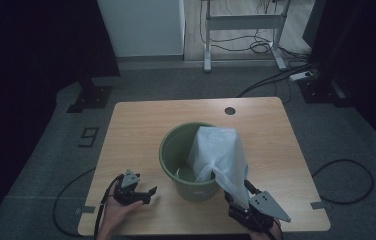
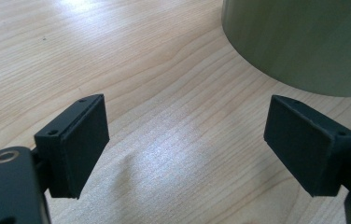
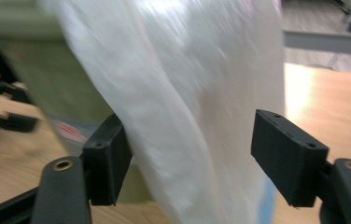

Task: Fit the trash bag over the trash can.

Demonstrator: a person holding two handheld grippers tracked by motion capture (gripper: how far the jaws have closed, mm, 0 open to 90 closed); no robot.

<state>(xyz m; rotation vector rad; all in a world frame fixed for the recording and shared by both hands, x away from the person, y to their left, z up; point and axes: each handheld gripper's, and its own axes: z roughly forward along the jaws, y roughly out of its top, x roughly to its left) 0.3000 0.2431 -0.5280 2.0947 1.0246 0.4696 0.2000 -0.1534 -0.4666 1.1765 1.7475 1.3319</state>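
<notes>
Wooden table (image 1: pixel 141 125) first, with the green bin (image 1: pixel 176 150) at its middle. A white plastic bag (image 1: pixel 223 155) is draped half inside, spilling over the near-right rim. Lining looks underway. Right gripper (image 3: pixel 190 154) stands released, bag loose between its jaws; left gripper (image 2: pixel 185 140) waits wide open, near left. Next, I'd say: re-grip the edge, stretch it over the rim.
</notes>
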